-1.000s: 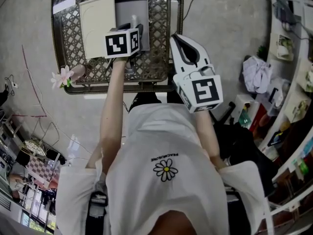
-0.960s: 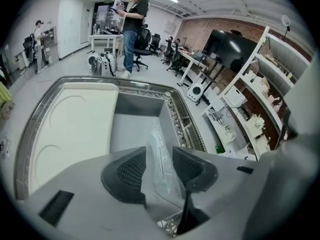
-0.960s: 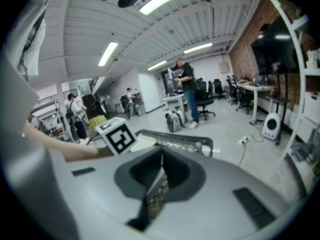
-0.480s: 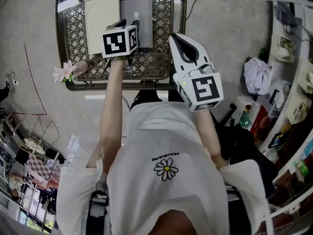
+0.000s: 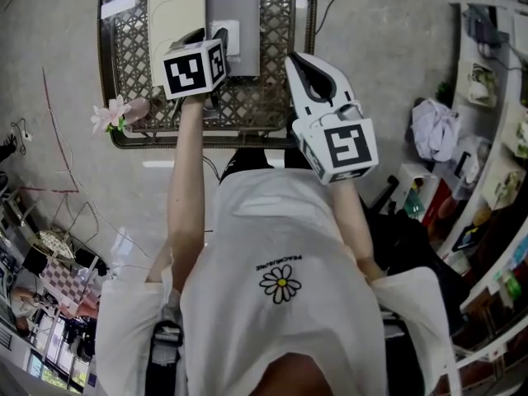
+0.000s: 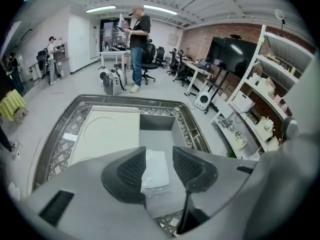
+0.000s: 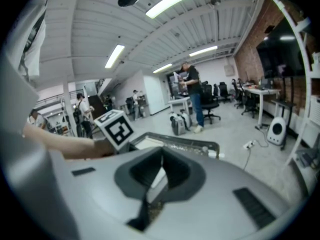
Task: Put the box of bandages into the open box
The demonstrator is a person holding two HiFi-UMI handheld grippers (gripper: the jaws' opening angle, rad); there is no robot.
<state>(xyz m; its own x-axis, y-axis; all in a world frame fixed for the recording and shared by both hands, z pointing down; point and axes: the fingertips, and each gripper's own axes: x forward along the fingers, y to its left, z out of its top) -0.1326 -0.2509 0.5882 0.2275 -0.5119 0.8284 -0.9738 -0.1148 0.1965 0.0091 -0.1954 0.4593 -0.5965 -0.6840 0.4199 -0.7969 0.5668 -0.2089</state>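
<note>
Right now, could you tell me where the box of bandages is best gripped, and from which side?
Grip the box of bandages across its width, on the two long side faces, coming along its length from the person's end. It is slim and flat and lies lengthwise between the left tongs, over the open box, so its long edges parallel the pads.

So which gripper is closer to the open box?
Left. The left gripper is over the open box, holding the box of bandages. The right gripper is off to that box's right, by the table edge, nearer the person.
</note>
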